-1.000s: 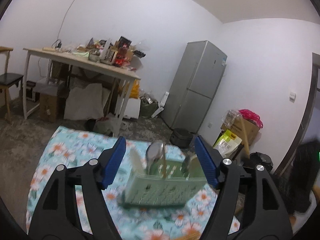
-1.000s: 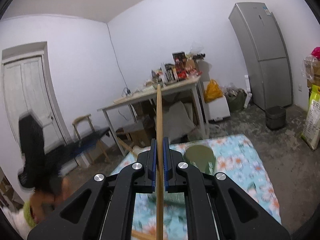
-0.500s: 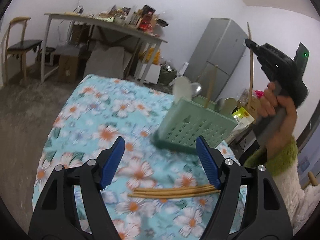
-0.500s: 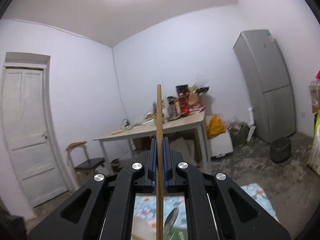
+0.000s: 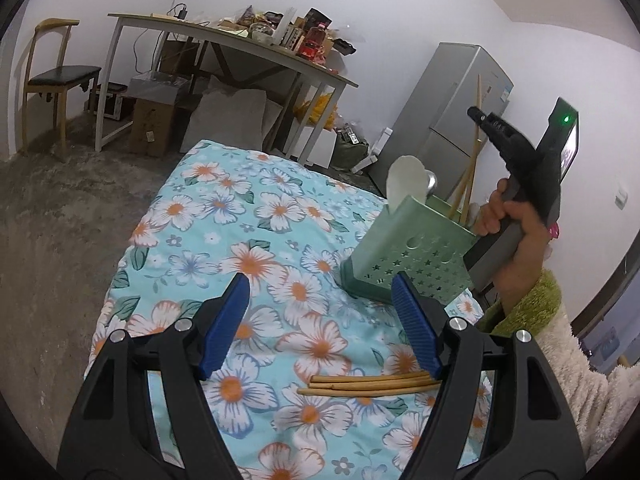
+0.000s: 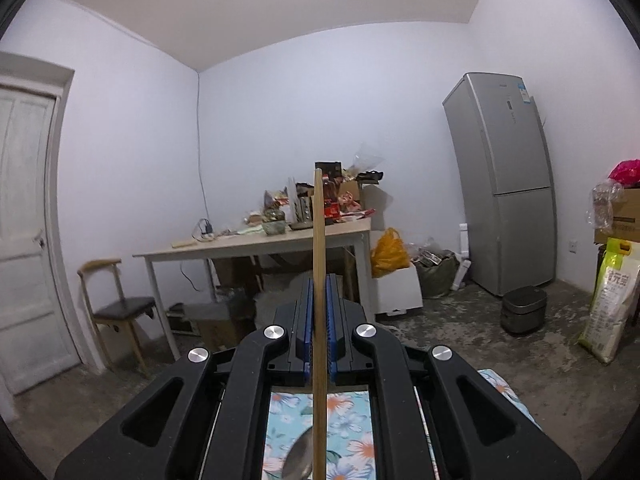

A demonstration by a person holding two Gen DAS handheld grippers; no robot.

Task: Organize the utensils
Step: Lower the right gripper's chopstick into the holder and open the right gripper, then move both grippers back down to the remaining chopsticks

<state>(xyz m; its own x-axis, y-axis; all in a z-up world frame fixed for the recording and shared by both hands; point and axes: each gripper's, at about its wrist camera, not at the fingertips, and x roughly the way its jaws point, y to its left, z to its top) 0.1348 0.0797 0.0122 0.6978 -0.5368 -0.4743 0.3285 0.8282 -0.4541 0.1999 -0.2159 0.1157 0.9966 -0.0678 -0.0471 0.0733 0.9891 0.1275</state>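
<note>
Left wrist: three loose chopsticks [image 5: 368, 384] beside one caddy [image 5: 408, 252].

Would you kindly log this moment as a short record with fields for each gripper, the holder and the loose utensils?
left gripper: open, above the floral cloth
right gripper: shut on a wooden chopstick, held upright over the holder
holder: green, perforated; contains a white spoon and chopsticks
loose chopsticks: lying on the cloth near the left gripper

Right gripper [image 6: 317, 320] clamped on upright wooden chopstick [image 6: 318, 248], above floral cloth [image 6: 344, 432]; behind, cluttered table [image 6: 256, 242], chair [image 6: 116, 304], refrigerator [image 6: 504, 184], door [image 6: 24, 240].
</note>
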